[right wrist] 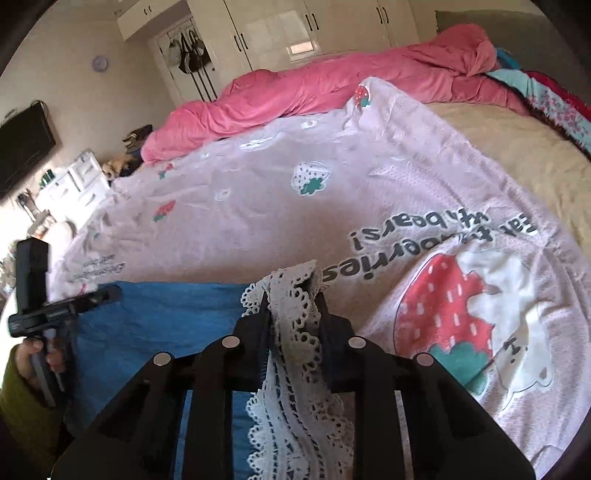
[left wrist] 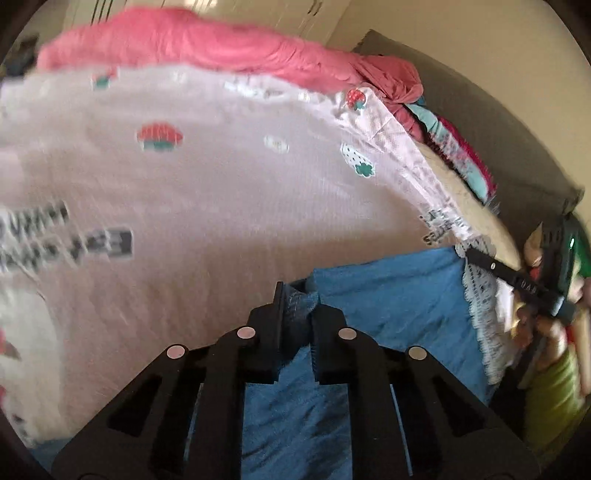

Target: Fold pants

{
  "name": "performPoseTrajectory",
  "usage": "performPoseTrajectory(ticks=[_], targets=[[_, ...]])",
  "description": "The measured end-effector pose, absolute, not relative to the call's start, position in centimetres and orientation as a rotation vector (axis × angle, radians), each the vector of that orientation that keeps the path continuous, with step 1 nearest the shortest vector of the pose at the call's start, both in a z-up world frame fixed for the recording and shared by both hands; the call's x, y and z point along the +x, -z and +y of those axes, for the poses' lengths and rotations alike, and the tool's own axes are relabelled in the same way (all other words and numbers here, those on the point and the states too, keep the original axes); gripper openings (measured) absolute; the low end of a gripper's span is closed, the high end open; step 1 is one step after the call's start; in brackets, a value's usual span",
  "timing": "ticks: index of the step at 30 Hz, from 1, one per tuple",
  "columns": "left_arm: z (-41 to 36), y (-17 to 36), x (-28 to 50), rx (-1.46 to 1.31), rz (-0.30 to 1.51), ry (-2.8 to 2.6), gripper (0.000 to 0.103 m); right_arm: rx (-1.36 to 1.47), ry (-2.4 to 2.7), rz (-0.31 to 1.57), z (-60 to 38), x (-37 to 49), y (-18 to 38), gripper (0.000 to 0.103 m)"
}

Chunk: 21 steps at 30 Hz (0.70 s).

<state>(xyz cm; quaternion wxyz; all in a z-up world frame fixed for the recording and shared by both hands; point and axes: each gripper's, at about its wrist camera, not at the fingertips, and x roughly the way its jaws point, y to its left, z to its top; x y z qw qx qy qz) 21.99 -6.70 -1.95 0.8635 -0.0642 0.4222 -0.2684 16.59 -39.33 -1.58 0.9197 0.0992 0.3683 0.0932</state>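
Note:
Blue pants (left wrist: 388,299) with a white lace hem (left wrist: 480,317) lie across the near edge of a pink strawberry blanket (left wrist: 221,192). My left gripper (left wrist: 297,295) is shut on a bunched blue edge of the pants. My right gripper (right wrist: 291,295) is shut on the white lace hem (right wrist: 295,354), which hangs down between the fingers. The blue cloth (right wrist: 159,317) stretches left from it toward the other gripper, seen at the far left of the right wrist view (right wrist: 55,314). The right gripper also shows at the right edge of the left wrist view (left wrist: 517,280).
A rumpled pink duvet (right wrist: 295,92) lies along the far side of the bed. Patterned cloths (right wrist: 546,96) are heaped at the far right on a beige sheet (right wrist: 517,147). White wardrobes (right wrist: 280,29), a wall television (right wrist: 22,147) and white drawers (right wrist: 74,184) stand beyond.

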Motion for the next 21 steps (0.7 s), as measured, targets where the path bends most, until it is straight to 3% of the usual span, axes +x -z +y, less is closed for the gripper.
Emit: performPoseTrajectory(ticks=[9,11,16,19,21], targets=[[-7.2,4.6,22.7,-0.069,0.930,0.494,0.014,0.032,-0.070,0.882,-37.7,18.8,4.6,0.026],[-6.8,4.4,22.5,-0.070,0.922,0.479,0.021,0.039,-0.054,0.868,-38.0,18.6,4.5,0.036],[-4.9,3.0,20.8,-0.103,0.914,0.446,0.031,0.204,-0.011,0.744,-41.5,15.4,1.5,0.043],[-3.6,1.9,19.0,-0.105,0.901,0.422,0.038,0.369,-0.082,0.721,-43.3,12.2,0.7,0.058],[-2.9,1.1,17.7,-0.105,0.878,0.408,0.042,0.438,-0.125,0.736,-43.5,9.4,1.0,0.058]])
